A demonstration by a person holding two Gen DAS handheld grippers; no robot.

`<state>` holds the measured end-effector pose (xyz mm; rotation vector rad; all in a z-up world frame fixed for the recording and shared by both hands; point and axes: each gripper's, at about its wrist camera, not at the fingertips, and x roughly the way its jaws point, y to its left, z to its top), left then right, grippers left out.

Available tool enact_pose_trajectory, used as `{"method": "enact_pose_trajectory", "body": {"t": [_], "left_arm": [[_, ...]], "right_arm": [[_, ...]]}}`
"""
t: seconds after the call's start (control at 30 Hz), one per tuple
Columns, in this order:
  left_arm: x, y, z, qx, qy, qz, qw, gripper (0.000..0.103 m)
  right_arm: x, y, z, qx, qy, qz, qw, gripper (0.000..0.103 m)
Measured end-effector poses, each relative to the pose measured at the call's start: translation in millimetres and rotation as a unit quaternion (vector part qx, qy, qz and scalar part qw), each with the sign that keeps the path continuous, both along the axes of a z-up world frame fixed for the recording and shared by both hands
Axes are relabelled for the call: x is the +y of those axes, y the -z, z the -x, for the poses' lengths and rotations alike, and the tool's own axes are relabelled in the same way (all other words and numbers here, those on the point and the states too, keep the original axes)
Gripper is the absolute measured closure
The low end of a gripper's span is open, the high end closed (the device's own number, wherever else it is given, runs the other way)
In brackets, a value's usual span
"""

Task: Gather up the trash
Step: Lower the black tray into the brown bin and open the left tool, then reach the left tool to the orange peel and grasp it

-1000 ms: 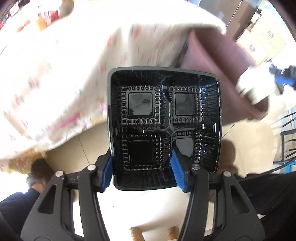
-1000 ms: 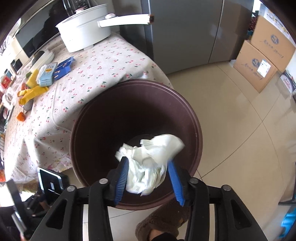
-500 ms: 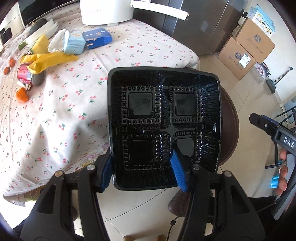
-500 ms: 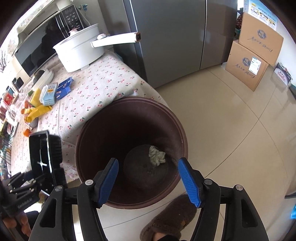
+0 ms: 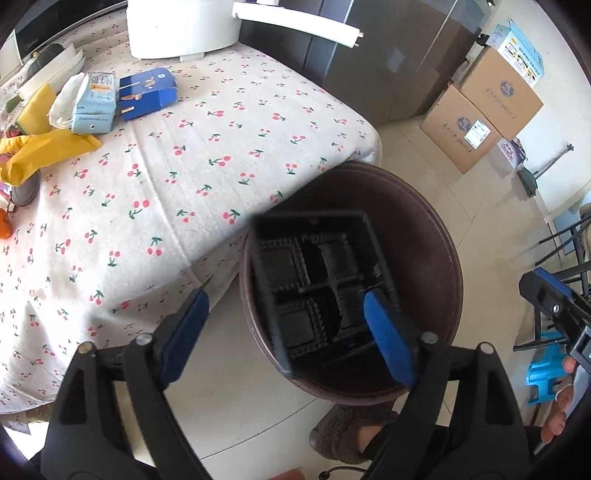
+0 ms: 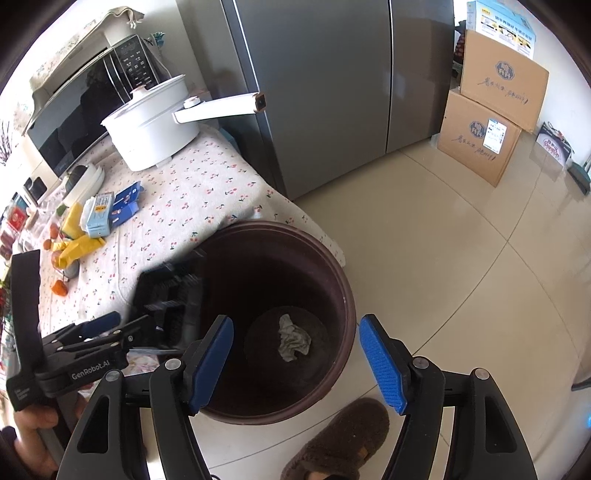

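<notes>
The black compartmented plastic tray [image 5: 317, 288] drops free into the round brown bin [image 5: 436, 236] as the left gripper [image 5: 291, 332] spreads; the right gripper [image 6: 295, 354] is opening, empty, above 1 crumpled white tissue [image 6: 293, 343]; wrappers stay on the table.

Left hand-held gripper [image 5: 284, 325] angled downward, jaws opening, right hand-held gripper [image 6: 295, 354] likewise, jaws opening

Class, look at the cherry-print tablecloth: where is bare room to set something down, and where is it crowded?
Bare: the tablecloth between the blue box, the white pot and the corner above the brown bin. Crowded: the far-left edge around the yellow glove.
</notes>
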<state>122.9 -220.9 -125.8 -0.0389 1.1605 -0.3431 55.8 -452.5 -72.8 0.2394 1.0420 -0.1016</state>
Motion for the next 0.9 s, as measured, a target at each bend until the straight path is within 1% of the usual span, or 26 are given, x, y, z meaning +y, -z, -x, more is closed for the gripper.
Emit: {"method": "enact_pose_trajectory", "body": {"t": [0.1, 0.43, 0.63, 0.8, 0.9], "left_arm": [[9, -1, 2, 0.006, -0.008, -0.008, 0.9999, 0.015], [51, -14, 14, -0.004, -0.022, -0.033, 0.9992, 0.015], [90, -27, 13, -0.015, -0.04, -0.049, 0.9979, 0.015], [130, -44, 9, -0.03, -0.063, -0.045, 0.9965, 0.014], [156, -51, 6, -0.036, -0.081, -0.046, 0.995, 0.009]], "right_arm": [[0, 0, -1, 0.001, 0.0, 0.0, 1.0, 0.03], [10, -1, -4, 0.004, -0.006, 0.008, 1.0, 0.029], [32, -7, -14, 0.001, -0.021, 0.013, 1.0, 0.025], [59, -11, -29, -0.003, -0.04, 0.019, 0.999, 0.019], [79, -9, -41, 0.007, -0.051, 0.015, 0.999, 0.019]]}}
